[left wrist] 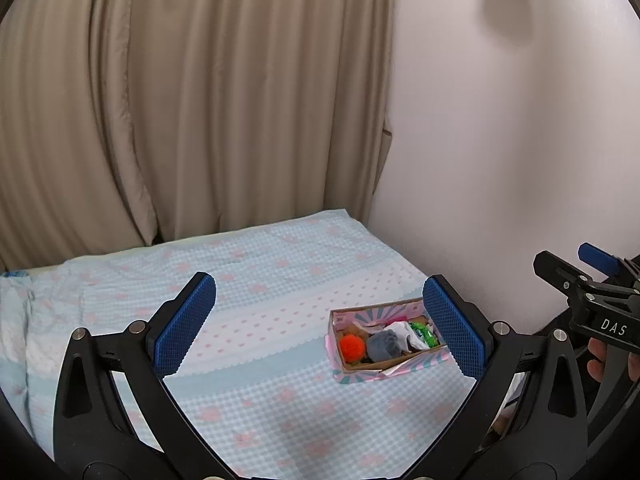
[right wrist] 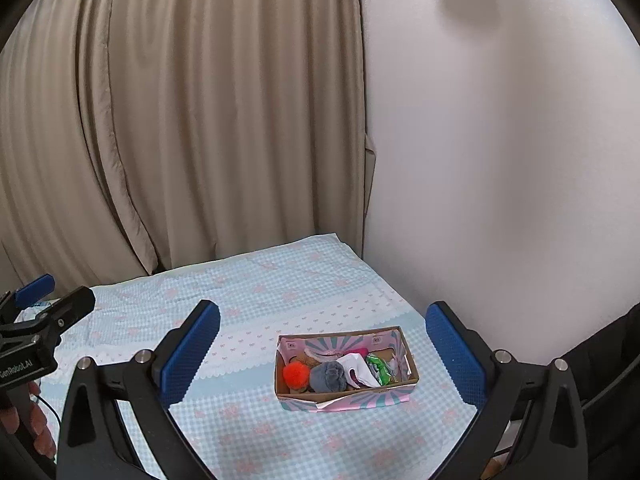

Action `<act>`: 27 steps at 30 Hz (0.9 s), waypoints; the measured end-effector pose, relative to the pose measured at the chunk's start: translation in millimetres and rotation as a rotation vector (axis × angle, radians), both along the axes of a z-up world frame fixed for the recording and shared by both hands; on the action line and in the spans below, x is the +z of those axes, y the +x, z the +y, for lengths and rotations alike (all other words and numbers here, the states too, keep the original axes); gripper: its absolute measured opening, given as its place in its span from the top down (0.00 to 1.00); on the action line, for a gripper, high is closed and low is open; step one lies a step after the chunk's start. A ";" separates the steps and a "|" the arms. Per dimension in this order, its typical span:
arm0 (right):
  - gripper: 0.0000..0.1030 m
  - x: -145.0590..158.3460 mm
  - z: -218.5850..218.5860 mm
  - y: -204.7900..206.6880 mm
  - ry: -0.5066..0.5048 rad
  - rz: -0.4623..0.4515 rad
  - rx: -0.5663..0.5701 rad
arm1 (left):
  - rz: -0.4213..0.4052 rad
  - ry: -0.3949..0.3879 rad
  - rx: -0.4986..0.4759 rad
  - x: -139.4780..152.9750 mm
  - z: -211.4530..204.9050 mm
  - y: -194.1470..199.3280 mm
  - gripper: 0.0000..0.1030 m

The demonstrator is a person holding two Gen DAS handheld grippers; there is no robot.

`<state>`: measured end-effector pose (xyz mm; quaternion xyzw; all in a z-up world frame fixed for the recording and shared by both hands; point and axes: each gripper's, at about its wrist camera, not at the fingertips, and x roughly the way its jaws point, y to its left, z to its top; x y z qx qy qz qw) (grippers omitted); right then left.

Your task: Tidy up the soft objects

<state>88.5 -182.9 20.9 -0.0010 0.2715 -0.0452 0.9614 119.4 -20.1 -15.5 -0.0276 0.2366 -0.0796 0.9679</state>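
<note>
Both grippers (left wrist: 320,326) (right wrist: 322,354) hover spread wide above the bed (right wrist: 256,304); box (right wrist: 346,394) filled.

1. A bed (right wrist: 248,292) covered in a light blue checked sheet with pink flowers carries everything.
2. A cardboard box (right wrist: 344,398) holding soft items lies on the bed, near its wall-side edge.

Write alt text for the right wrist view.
An open right claw hovers above a small cardboard box on a blue checked bedspread; the box holds an orange pompom, a grey sock and other soft items. Beige curtains hang behind, and the left claw shows at the left edge.
</note>
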 end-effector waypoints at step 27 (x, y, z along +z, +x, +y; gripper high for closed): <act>0.00 3.5 -7.3 4.4 0.006 -0.016 0.001 | -0.038 0.004 0.006 5.7 -13.1 -1.9 0.00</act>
